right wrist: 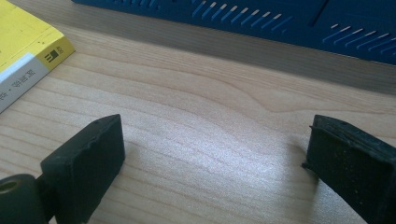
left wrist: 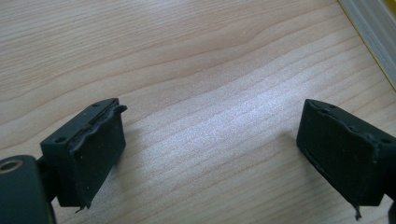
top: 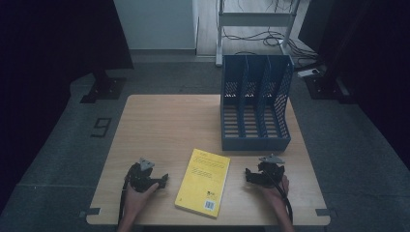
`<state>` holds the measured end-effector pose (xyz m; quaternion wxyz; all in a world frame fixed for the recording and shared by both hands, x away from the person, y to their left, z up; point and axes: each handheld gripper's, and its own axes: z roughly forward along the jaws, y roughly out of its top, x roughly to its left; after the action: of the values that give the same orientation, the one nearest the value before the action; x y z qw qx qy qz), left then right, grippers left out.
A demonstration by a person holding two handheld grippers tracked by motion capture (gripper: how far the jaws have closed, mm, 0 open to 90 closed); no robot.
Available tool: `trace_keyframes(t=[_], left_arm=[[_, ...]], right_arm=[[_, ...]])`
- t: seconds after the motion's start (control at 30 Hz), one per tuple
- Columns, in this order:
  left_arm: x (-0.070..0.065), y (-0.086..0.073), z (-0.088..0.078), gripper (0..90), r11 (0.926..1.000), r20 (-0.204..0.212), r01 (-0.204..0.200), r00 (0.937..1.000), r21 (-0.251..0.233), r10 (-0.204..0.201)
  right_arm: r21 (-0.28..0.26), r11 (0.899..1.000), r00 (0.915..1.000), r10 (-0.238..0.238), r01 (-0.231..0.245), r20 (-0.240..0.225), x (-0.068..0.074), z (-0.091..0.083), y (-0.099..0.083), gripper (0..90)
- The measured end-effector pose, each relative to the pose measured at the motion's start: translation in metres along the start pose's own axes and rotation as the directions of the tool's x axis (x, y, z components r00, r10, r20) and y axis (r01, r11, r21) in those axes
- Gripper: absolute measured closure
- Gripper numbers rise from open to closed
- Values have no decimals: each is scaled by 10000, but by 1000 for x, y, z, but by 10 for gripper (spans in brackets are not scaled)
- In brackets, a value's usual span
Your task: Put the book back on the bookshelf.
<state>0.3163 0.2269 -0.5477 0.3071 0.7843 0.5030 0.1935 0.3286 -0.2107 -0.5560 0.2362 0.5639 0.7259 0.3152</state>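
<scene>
A person is sitting at a pale wooden worktop (top: 159,125), holding one set of tongs in each hand. The left tongs (top: 163,181) are resting low on the worktop near its front edge, jaws spread wide with only bare wood between them. The right tongs (top: 247,175) are resting likewise on the other side, jaws also spread wide and gripping nothing. A yellow book (top: 203,181) is lying flat on the worktop between the two tongs, close to the front edge, tilted slightly, with a barcode at its near corner. Both tongs are pointing inward toward the book, each just beside it without touching. A blue file rack (top: 255,104) with three upright compartments is standing behind the right tongs, toward the far right of the worktop. In the right gripper view, the book's corner (right wrist: 28,51) is showing at upper left and the rack's slotted base (right wrist: 261,21) is running along the top.
</scene>
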Motion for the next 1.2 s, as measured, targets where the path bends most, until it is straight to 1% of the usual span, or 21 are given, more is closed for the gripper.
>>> trace_keyframes(t=[0.17,0.53,0.67,0.73,0.87,0.93,1.0,1.07,1.13,1.2], left_arm=[[0,1,0,69,10000,3,-9,10000,10,9],[0,2,1,66,10000,39,-46,10000,29,46],[-1,0,0,68,10000,-74,57,10000,18,-57],[-1,0,0,68,10000,-75,53,10000,27,-52],[-2,0,0,67,9999,-100,99,9999,17,-99],[-2,1,1,67,9998,-178,206,9996,12,-206],[-2,1,1,68,9997,-192,226,9996,6,-226],[-3,1,0,77,9997,-202,227,9995,-9,-227],[-3,-2,-2,104,9994,-329,341,9989,-96,-344],[-4,-2,-2,110,9992,-368,391,9985,-102,-395]], right_arm=[[-4,10000,9999,93,-93,83,0,0,0,42],[4,10000,9999,88,-89,137,0,0,0,42],[-79,9998,9990,173,-170,413,4,-2,-1,61],[-73,9995,9985,310,-307,449,5,-3,-2,66],[-99,9993,9987,352,-348,371,4,-3,-2,73],[-141,9995,9990,297,-293,328,4,-3,-2,97],[-189,9992,9987,352,-345,378,3,-3,-1,128],[-226,9991,9986,356,-347,394,4,-3,-1,131],[-259,9993,9992,272,-264,296,5,-3,-1,141],[-265,9996,9998,70,-66,173,8,-3,0,135]])
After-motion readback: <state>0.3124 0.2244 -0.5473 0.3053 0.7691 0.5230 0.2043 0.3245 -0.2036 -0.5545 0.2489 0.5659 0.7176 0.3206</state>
